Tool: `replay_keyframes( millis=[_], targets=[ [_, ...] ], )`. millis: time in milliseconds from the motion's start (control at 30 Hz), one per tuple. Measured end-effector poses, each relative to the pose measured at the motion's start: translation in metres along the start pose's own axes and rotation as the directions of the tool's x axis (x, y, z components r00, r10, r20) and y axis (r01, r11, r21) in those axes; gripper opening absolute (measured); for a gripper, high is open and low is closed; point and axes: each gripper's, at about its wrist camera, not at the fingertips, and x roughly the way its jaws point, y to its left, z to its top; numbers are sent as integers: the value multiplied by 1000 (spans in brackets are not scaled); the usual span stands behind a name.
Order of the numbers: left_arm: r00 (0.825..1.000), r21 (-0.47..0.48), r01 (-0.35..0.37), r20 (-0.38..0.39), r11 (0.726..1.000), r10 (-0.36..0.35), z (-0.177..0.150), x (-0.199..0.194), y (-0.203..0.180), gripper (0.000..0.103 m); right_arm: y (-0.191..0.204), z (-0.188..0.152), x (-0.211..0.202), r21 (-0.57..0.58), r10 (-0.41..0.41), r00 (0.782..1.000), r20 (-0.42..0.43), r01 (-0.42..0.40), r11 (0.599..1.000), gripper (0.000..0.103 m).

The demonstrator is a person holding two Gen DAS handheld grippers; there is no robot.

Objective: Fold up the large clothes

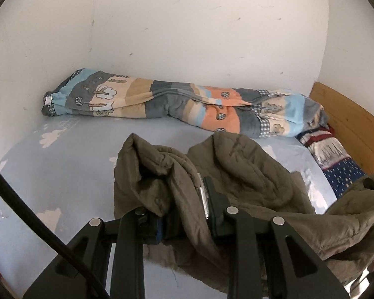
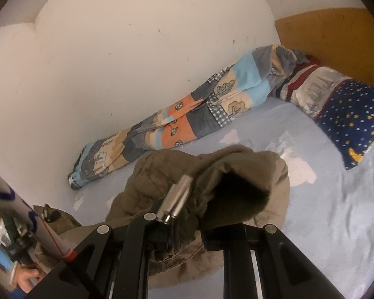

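An olive-green quilted jacket (image 1: pixel 249 174) hangs bunched over the light blue bed sheet (image 1: pixel 62 162), lifted by both grippers. My left gripper (image 1: pixel 184 216) is shut on a thick fold of it, and the fabric drapes over both fingers. A metal cord end (image 1: pixel 203 199) lies against the right finger. In the right wrist view the same jacket (image 2: pixel 236 174) bulges over my right gripper (image 2: pixel 184 236), which is shut on its edge. A metal cord end (image 2: pixel 177 199) sticks up beside the left finger there. The rest of the jacket sags between the two grippers.
A rolled patchwork quilt (image 1: pixel 174 104) lies along the white wall. A star-patterned pillow (image 2: pixel 349 119) rests against the wooden headboard (image 2: pixel 336 39). A black cable (image 1: pixel 25 211) crosses the left wrist view. A hand (image 2: pixel 27 279) shows at the lower left of the right wrist view.
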Motion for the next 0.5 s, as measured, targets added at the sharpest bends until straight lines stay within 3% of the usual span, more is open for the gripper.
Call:
replay_keyframes(
  millis=[333,500],
  targets=[
    [998,1,-39,-55,999,39,33,100,-5,28,-9,45,105,16,-32,997,-68,33,999,18],
    [995,-109,-41,-99,993,30,39,139,11,33,-29,58,164,33,-83,991,-107,87,996,18]
  ],
)
